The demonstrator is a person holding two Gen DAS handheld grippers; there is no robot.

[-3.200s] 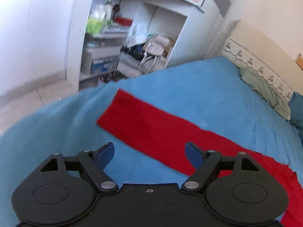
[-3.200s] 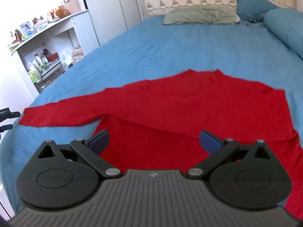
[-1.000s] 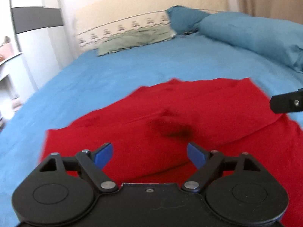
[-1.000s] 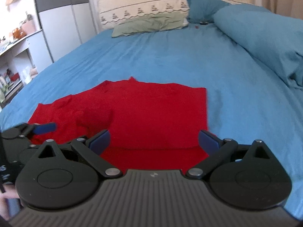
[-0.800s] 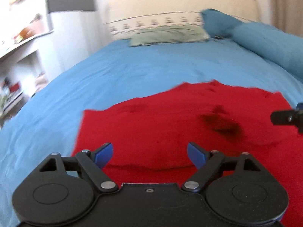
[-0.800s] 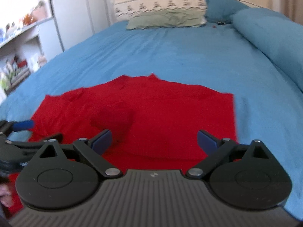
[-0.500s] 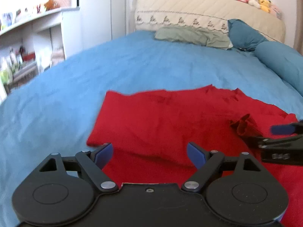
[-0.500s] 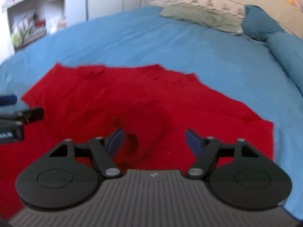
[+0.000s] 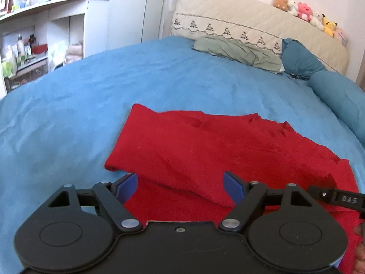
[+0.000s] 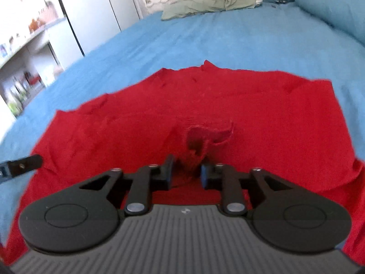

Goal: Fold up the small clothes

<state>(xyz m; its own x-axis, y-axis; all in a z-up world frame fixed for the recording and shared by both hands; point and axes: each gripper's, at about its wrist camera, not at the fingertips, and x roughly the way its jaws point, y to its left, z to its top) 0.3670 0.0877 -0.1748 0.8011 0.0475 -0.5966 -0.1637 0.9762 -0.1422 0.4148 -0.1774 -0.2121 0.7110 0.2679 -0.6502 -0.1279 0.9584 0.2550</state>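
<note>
right gripper (image 10: 186,173) pinching red garment (image 10: 228,105) fold | left gripper (image 9: 180,186) spread — at near edge

Matt red knit garment (image 9: 205,150), soft blue cloth bedspread (image 9: 68,114)

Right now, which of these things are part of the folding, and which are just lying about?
Part of the job:
red garment
right hand-held gripper, pinching the garment
left hand-held gripper, open

Just lying about:
green pillow
plush toys
cluttered shelves
</note>
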